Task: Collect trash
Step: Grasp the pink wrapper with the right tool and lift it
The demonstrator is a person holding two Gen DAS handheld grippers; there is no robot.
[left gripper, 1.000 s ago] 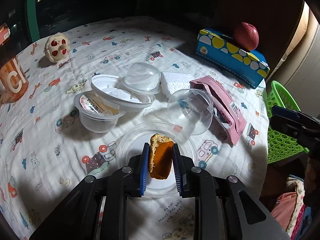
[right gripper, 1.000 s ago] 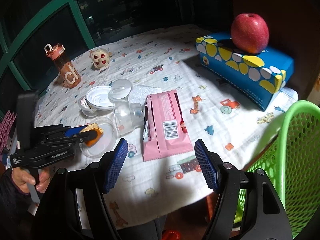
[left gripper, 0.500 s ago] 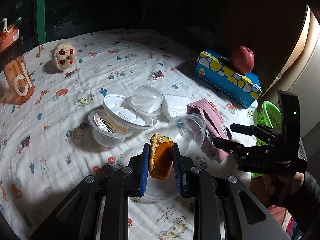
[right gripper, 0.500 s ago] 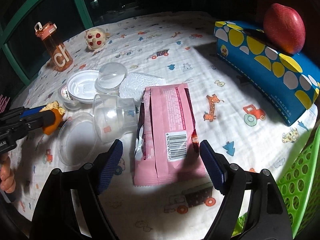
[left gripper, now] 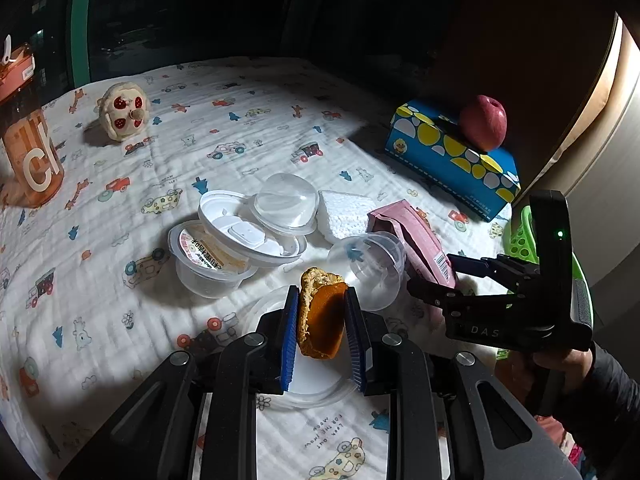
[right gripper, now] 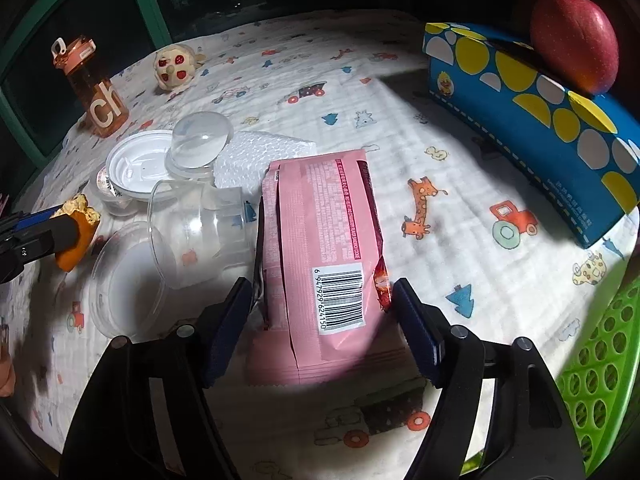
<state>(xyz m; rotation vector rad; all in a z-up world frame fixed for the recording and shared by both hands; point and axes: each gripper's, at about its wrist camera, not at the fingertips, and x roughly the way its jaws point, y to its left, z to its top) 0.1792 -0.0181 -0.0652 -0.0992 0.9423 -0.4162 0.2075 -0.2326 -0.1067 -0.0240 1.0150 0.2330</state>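
My left gripper (left gripper: 320, 312) is shut on an orange, crumbly food scrap (left gripper: 320, 320) and holds it above a clear plastic lid (left gripper: 308, 380); the scrap also shows in the right wrist view (right gripper: 76, 232). My right gripper (right gripper: 324, 300) is open, its fingers on either side of the near end of a pink snack wrapper (right gripper: 324, 248) that lies on the cloth. The wrapper also shows in the left wrist view (left gripper: 416, 236), with the right gripper (left gripper: 436, 276) at it. A clear cup (right gripper: 196, 236) lies on its side beside the wrapper.
A green mesh basket (right gripper: 600, 364) stands at the table's right edge. A blue tissue box (right gripper: 532, 120) carries a red apple (right gripper: 572, 40). Plastic cups and lids (left gripper: 240, 240), a white foam piece (right gripper: 260, 152), an orange bottle (right gripper: 92, 88) and a small plush toy (left gripper: 122, 112) lie on the cloth.
My right gripper has moved forward and down until its open fingers straddle the pink wrapper. My left gripper has lifted back a little with the scrap still held.
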